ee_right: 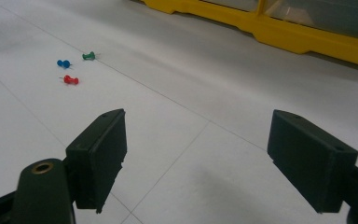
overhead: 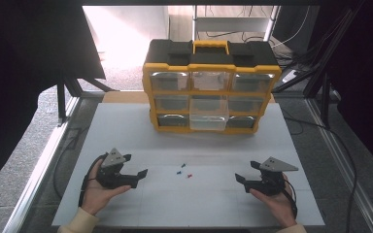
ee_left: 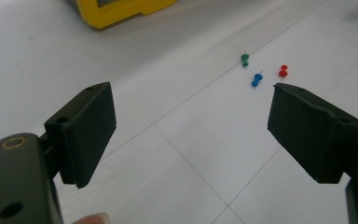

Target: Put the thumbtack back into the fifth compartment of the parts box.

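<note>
Both grippers rest low on the white table, one either side of the action. Left gripper, jaws spread wide, nothing between them. Right gripper, jaws wide apart too, empty. Between them lie three pushpins, close together: green pin farthest, blue pin just beside it, red pin nearest. Far behind, centre table, the yellow-and-black drawer organizer, its bottom middle drawer pulled out.

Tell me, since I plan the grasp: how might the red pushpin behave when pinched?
The red pushpin looks tiny and light, so it would likely skid if nudged. Lying on its side, its rounded head may let it roll. The pin may prick soft pads.
</note>
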